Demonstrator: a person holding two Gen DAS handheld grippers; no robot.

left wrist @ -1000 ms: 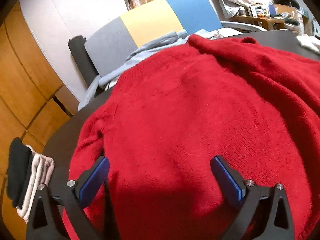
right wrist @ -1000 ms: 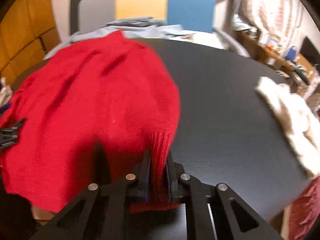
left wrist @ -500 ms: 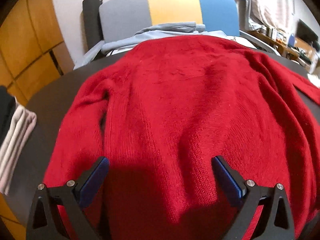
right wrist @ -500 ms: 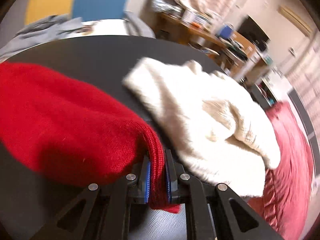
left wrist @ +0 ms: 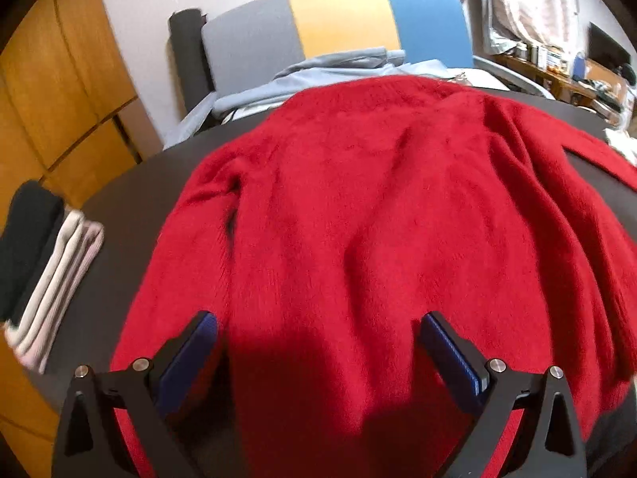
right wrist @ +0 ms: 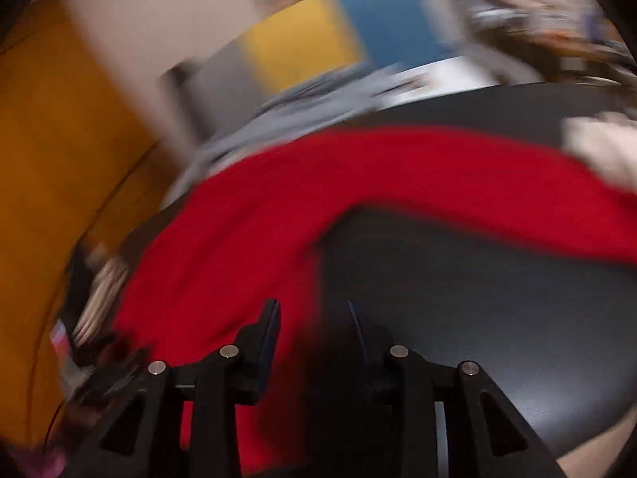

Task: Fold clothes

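left gripper (left wrist: pixel 318 334) jaws wide over red sweater (left wrist: pixel 378 207) | right gripper (right wrist: pixel 314 314) parted

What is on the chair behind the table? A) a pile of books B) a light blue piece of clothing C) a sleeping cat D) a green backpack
B: a light blue garment lies rumpled on the chair, just past the far edge of the red sweater.
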